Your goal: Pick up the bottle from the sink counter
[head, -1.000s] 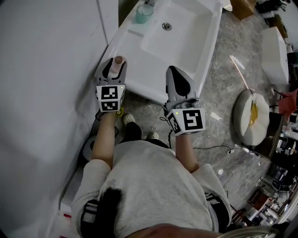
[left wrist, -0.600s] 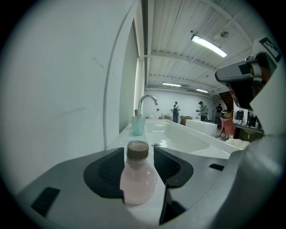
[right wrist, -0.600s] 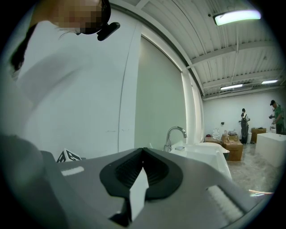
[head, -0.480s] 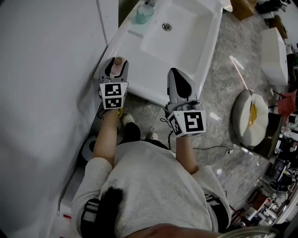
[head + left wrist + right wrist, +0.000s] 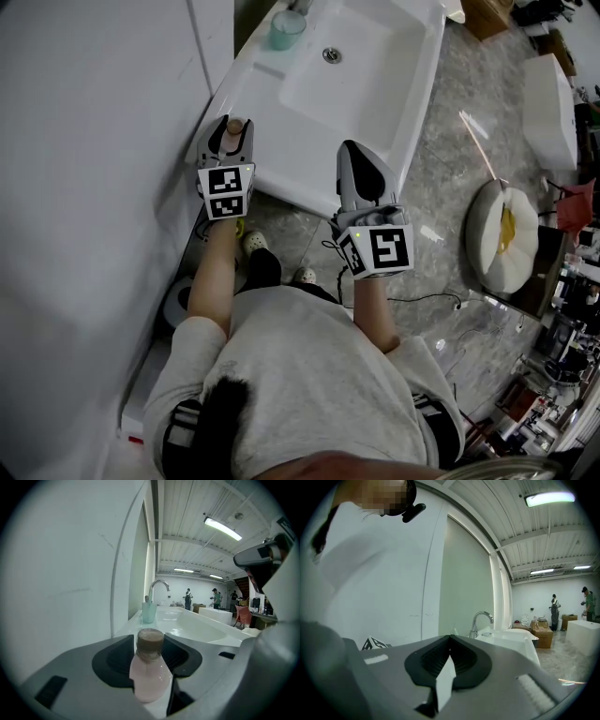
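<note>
Two tools hovered at the near edge of the white surface [image 5: 246, 82]. The left tool [image 5: 232, 131], jaws wide and just closing, straddled the pink bottle [image 5: 149, 670] at the near-left corner. The right tool [image 5: 449, 637], jaws together, held nothing. A green cup [image 5: 288, 28] stood at the far-left edge.

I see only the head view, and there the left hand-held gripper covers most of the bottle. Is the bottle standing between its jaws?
Observer: Yes. The left gripper view shows the bottle, pink with a brown cap, upright between the jaws of the left hand-held gripper. They have just been closing, and a thin gap seems to show at its right side.
Operator: Does the right one carry anything?
Observer: No. The right gripper view shows the right hand-held gripper with jaw tips together and nothing between them.
</note>
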`<state>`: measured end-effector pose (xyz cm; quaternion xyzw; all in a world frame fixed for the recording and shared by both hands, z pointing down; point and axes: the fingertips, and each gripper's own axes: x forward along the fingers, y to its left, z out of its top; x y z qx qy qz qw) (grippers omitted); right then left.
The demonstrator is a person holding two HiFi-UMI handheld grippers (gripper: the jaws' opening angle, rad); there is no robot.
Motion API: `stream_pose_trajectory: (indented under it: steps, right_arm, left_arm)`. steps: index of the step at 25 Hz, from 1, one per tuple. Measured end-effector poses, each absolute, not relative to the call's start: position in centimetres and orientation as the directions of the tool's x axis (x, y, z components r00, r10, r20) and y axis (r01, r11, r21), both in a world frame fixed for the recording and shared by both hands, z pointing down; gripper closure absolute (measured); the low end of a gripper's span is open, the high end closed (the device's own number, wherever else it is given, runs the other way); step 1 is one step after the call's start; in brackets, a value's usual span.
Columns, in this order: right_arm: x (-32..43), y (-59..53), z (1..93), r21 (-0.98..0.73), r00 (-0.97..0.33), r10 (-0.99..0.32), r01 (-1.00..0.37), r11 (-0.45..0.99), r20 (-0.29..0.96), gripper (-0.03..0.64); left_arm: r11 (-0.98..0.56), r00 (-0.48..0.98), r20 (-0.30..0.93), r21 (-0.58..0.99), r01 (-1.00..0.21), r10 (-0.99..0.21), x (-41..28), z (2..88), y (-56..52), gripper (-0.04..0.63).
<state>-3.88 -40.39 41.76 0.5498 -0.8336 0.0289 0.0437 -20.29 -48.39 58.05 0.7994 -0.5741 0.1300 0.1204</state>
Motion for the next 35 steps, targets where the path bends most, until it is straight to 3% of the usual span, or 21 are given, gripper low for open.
stream_pose_trajectory:
  steps: [16,35]
  right_arm:
    - [-3.4,-39.8,41.9,0.014,-0.375,-0.922,-0.926,0.378,0.094,0.606]
    - [-4.4,-37.6,38.1,0.01,-0.459,-0.889,-0.889,0.459,0.008,0.606]
  left_arm:
    - [-0.343,0.328,0.32,0.011,-0.939,-0.889,-20.3,57.6,-47.6,0.451]
    - [-0.376,0.367,0.207,-0.002,-0.927,-0.907,-20.7,47.5,-41.9,0.451]
